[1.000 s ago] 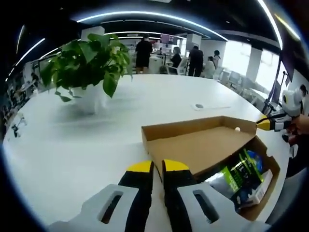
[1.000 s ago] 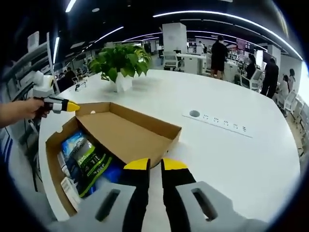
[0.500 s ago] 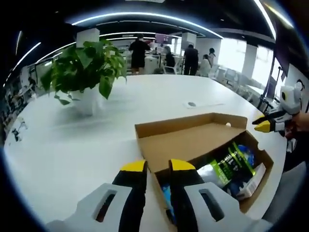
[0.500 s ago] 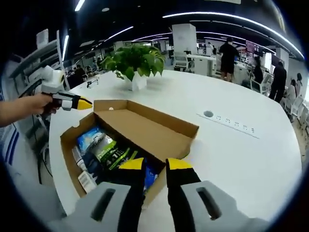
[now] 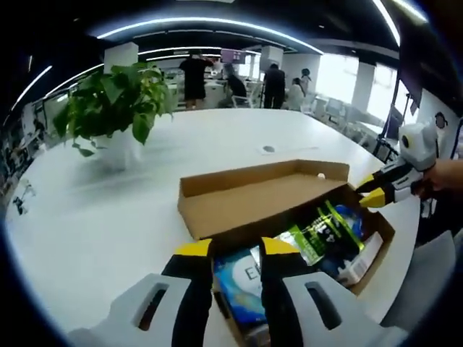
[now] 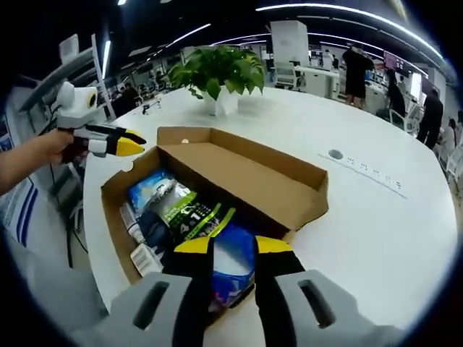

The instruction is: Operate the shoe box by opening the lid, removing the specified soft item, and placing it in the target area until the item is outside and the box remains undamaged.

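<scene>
Two fisheye views were taken over a large white table (image 5: 108,217) in an open-plan office, where long ceiling light strips were seen and several people were standing at desks in the background. A potted green plant (image 5: 108,108) in a white pot was set on the table beyond the box, and a row of flush power sockets (image 6: 376,176) was seen in the tabletop in the right gripper view.

A brown cardboard shoe box (image 5: 239,210) was placed near the table's edge, with its lid (image 6: 239,177) already swung open and standing tilted up along the far side. Soft packaged items were packed inside: a green and black pouch (image 5: 322,235) and, next to it, a blue and white pack (image 5: 242,285).

The left gripper (image 5: 230,249) was held at the box's near end, its yellow-tipped jaws parted, with the blue and white pack seen between them; whether the pack was touched could not be told. The right gripper (image 6: 226,246) was held at the opposite end of the box, its jaws likewise apart over the same blue pack (image 6: 231,271), with nothing gripped.

In each view the other gripper was seen beside a far corner of the box, held in a person's hand (image 6: 43,148).
</scene>
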Demonstrator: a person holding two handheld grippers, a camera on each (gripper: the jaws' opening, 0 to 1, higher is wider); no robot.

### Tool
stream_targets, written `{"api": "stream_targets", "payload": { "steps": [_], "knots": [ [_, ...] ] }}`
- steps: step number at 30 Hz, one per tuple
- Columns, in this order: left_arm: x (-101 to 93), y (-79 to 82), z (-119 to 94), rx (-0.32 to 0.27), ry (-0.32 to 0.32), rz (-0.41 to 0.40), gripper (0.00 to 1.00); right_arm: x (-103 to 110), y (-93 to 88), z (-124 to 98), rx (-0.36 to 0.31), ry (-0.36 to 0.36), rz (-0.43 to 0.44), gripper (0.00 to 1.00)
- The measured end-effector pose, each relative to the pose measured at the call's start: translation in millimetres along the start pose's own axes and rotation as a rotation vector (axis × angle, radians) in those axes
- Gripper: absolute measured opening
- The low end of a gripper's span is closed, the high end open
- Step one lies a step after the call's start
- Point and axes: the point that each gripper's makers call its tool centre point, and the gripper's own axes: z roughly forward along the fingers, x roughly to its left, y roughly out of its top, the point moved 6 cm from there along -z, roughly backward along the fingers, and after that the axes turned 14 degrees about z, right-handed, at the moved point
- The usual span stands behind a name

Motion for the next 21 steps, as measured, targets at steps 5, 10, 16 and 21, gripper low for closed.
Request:
{"api": "stream_targets", "payload": {
  "steps": [5, 10, 16, 21],
  "knots": [
    [-14.2, -6.7, -1.5, 0.018, -0.032, 0.036, 0.26, 6.0, -5.3, 8.1, 0.031, 0.013, 0.003, 0.20],
    [-23.0, -13.7, -2.3, 0.039, -0.053, 0.068, 0.26, 12.7, -9.3, 18.6, 0.068, 0.032, 0.005, 0.21],
    [-29.6, -21.0, -3.4, 0.059, -0.072, 0.100, 0.27, 15.2, -12.2, 27.4, 0.104, 0.034, 0.019, 0.20],
    [-33.7, -24.0, -4.9, 0.067, -0.088, 0.104, 0.27, 16.2, -13.6, 33.2, 0.119, 0.035, 0.028, 0.20]
  ]
}}
